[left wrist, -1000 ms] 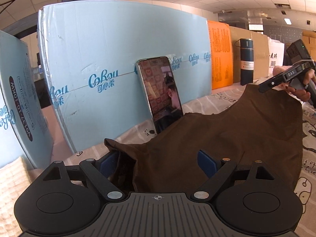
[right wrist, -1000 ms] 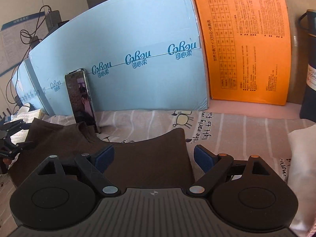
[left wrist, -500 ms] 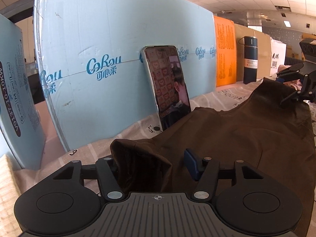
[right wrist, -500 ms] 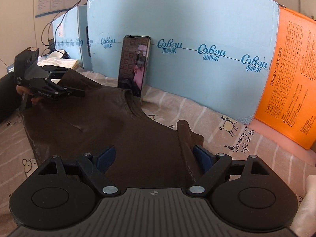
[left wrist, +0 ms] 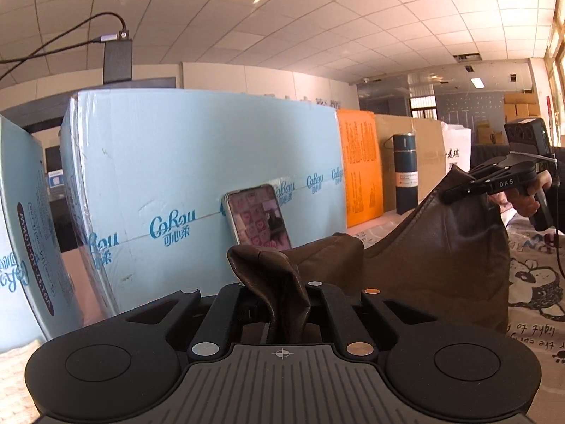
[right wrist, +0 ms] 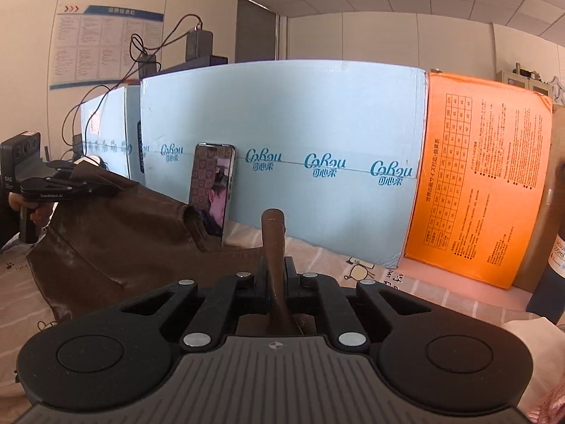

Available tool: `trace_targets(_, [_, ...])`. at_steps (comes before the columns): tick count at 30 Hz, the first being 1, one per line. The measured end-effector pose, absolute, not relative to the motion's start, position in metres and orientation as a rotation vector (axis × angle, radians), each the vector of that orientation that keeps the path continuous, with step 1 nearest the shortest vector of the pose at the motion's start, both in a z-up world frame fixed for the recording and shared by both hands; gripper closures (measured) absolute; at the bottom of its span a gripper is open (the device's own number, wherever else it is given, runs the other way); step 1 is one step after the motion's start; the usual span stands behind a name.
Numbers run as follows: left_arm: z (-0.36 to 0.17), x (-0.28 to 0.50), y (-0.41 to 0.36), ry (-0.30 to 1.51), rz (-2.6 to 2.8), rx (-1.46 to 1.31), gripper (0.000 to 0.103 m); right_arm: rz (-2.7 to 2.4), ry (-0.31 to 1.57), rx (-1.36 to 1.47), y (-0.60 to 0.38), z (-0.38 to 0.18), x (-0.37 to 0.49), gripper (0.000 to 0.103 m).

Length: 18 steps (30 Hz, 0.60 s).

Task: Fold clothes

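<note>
Left wrist view first: the left gripper sits bottom center of the frame with its tongs pressed together on a bunched corner of the brown garment, which pokes up out of the pinch like a little hood. The rest of the fabric stretches off to the right of the frame and up to the right gripper, over at the right edge, which is clamped on another corner and holding it raised, so the cloth hangs down from there onto the printed bedsheet. Behind it, mid frame, a phone leans against the light blue box, with an orange box and a dark flask further right. Right wrist view: the right gripper is bottom center, tongs closed tight on a thin upright fold of the same brown garment. The cloth spreads to the left of the frame, lifted at the far left by the left gripper, which is pinching its corner. The phone stands center-left against the light blue box, and the orange box is on the right.
</note>
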<state>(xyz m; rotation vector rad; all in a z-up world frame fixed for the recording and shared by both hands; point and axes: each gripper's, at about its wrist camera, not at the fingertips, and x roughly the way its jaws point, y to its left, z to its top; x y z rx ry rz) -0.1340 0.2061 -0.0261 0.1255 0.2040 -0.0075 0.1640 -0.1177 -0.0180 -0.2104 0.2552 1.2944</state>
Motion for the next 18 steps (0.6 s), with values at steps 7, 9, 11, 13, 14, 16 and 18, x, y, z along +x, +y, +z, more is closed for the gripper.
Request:
trace_targets(7, [0.003, -0.198, 0.162, 0.051, -0.082, 0.132, 0.098, 1.243, 0.167, -0.145, -0.185, -0.007, 0.117, 0.098])
trace_targets(9, [0.004, -0.214, 0.152, 0.038, -0.096, 0.112, 0.098, 1.214, 0.165, -0.116, -0.203, -0.007, 0.106, 0.098])
trace_targets(11, [0.003, -0.231, 0.142, 0.037, -0.109, 0.093, 0.097, 1.192, 0.168, -0.091, -0.217, -0.009, 0.096, 0.098])
trace_targets(13, [0.0, -0.243, 0.133, 0.042, -0.137, 0.068, 0.097, 1.169, 0.175, -0.079, -0.229, -0.012, 0.084, 0.097])
trace_targets(14, [-0.002, -0.248, 0.129, 0.044, -0.153, 0.052, 0.097, 1.157, 0.178, -0.073, -0.235, -0.014, 0.077, 0.097])
trace_targets(16, [-0.009, -0.256, 0.128, 0.044, -0.194, -0.02, 0.097, 1.134, 0.185, -0.061, -0.247, -0.018, 0.065, 0.097])
trace_targets(18, [-0.016, -0.26, 0.129, 0.055, -0.224, -0.081, 0.097, 1.112, 0.193, -0.048, -0.258, -0.021, 0.054, 0.097])
